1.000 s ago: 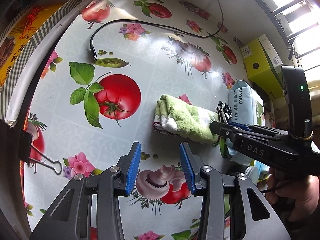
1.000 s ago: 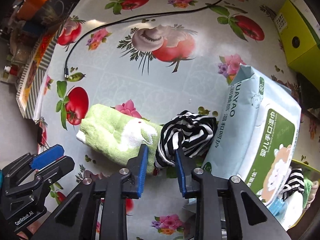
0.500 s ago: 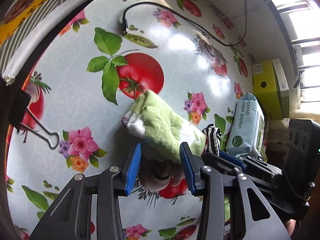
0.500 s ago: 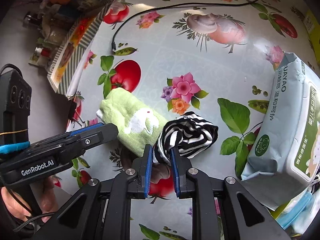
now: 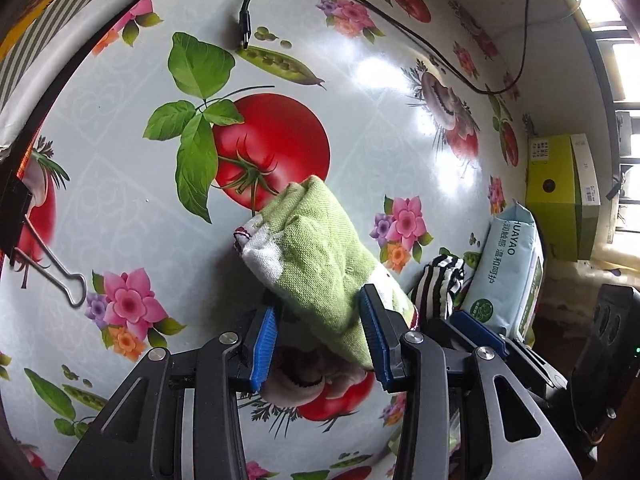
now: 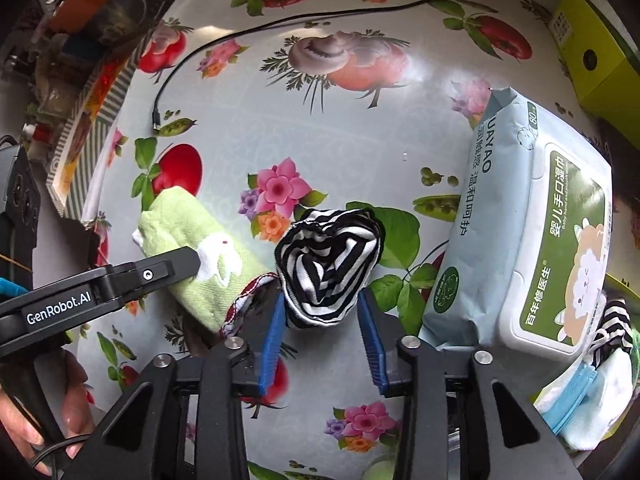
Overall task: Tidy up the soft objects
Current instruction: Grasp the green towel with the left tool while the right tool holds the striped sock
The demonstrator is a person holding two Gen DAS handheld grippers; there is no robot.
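Right wrist view, right claw (image 6: 324,342) just opened around striped cloth (image 6: 328,264), left claw (image 5: 322,342) open around green towel (image 5: 316,256)

Table (image 6: 400,148), fruit-print oilcloth: green towel (image 6: 188,248), striped cloth (image 6: 328,264), wipes pack (image 6: 520,240), black cable (image 6: 280,24), yellow box (image 5: 556,192).

"GenRobot.AI" is printed in white on the left gripper (image 6: 168,270) arm. "HUAYAO" plus Chinese characters and an "80" are seen on the wipes pack (image 6: 532,240).
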